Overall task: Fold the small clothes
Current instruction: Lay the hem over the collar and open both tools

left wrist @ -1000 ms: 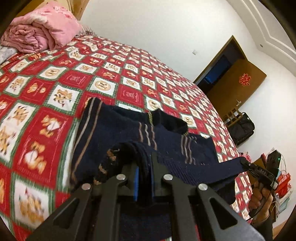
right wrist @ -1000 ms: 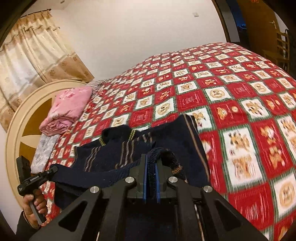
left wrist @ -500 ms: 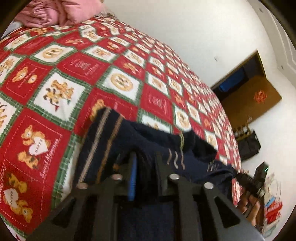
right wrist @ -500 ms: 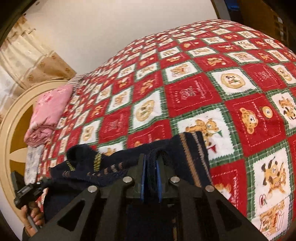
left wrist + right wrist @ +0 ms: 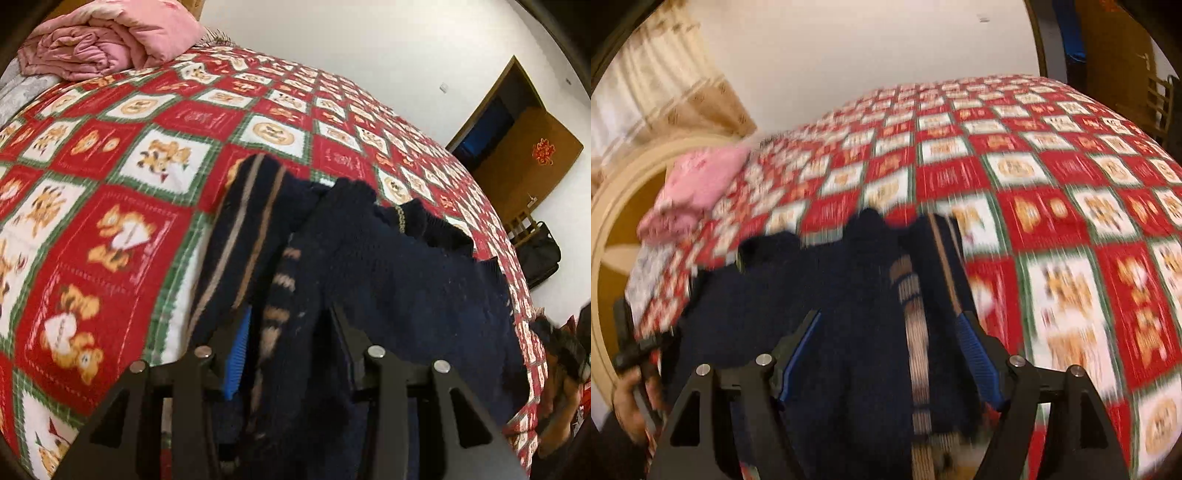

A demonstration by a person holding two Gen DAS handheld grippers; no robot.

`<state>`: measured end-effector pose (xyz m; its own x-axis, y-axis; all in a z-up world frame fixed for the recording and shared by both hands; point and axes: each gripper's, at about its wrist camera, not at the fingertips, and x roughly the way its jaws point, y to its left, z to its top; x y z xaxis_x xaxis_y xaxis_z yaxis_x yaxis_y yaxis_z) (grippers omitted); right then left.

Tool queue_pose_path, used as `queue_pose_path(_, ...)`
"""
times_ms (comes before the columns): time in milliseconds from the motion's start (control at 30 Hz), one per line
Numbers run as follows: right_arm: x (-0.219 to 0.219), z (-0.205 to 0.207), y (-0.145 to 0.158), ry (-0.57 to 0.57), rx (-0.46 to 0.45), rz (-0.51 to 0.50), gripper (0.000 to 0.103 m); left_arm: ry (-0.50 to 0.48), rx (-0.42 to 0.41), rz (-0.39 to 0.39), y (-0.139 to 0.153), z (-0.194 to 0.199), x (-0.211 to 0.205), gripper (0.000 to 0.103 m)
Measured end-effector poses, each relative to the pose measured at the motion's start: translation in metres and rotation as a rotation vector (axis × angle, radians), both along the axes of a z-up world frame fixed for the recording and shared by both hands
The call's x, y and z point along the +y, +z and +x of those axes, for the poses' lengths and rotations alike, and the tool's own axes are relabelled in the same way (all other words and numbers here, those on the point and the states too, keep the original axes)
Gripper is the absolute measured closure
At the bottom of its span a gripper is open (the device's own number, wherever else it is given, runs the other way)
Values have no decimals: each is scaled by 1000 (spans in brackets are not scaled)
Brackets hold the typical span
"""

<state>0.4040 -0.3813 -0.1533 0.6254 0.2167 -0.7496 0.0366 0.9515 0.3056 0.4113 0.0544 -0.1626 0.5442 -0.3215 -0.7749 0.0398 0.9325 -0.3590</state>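
left gripper (image 5: 291,328): my jaws have just been opening, now parted. Blue pad on the left finger is clear of the cloth; the striped hem fold lies loose between the fingers, not pinched.
right gripper (image 5: 890,354): jaws have just been opening too, now spread wide. Both blue pads (image 5: 975,354) exposed, tan-striped band of the knit runs up between them, no squeeze on it.
sweater (image 5: 388,266): navy knit with tan and beige stripes, lying on the bed in front of both grippers, folded over on itself. Striped hem edge on the left in the left wrist view, collar with a thin gold band toward the far right.
sweater, right wrist view (image 5: 827,295): same dark heap, striped hem on the right side, rest bunched to the left. View is motion-blurred, fine detail not readable.
bedspread (image 5: 110,206): red, white and green check with bear prints, covers the whole bed; the sweater rests straight on it.
pink quilt (image 5: 110,40): folded bundle at the head end, well apart from the sweater.
headboard (image 5: 613,221): cream curved rim, left edge of the right wrist view, behind the pink quilt.
left hand (image 5: 628,398): seen low left in the right wrist view, wrapped on its gripper handle, just beside the sweater's near-left edge.
door (image 5: 532,147): brown, with a red ornament, far right past the bed.
black bag (image 5: 539,254): on the floor beside a chair by the door.
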Motion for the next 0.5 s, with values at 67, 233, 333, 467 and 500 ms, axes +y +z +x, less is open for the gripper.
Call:
queue_pose_path(67, 4, -20, -10, 19, 50, -14, 49, 7, -15, 7, 1, -5, 3, 60)
queue_pose_path(233, 17, -54, -34, 63, 151, -158, 60, 9, -38, 52, 1, -15, 5, 60)
queue_pose_path(333, 23, -69, -25, 51, 110, -228, 60, 4, -58, 114, 6, -28, 1, 60)
queue_pose_path(467, 40, -80, -22, 90, 97, -267, 63, -3, -104, 203, 12, -46, -2, 55)
queue_pose_path(500, 43, -81, -28, 90, 118, -279, 73, 0, -111, 223, 11, -49, -2, 53)
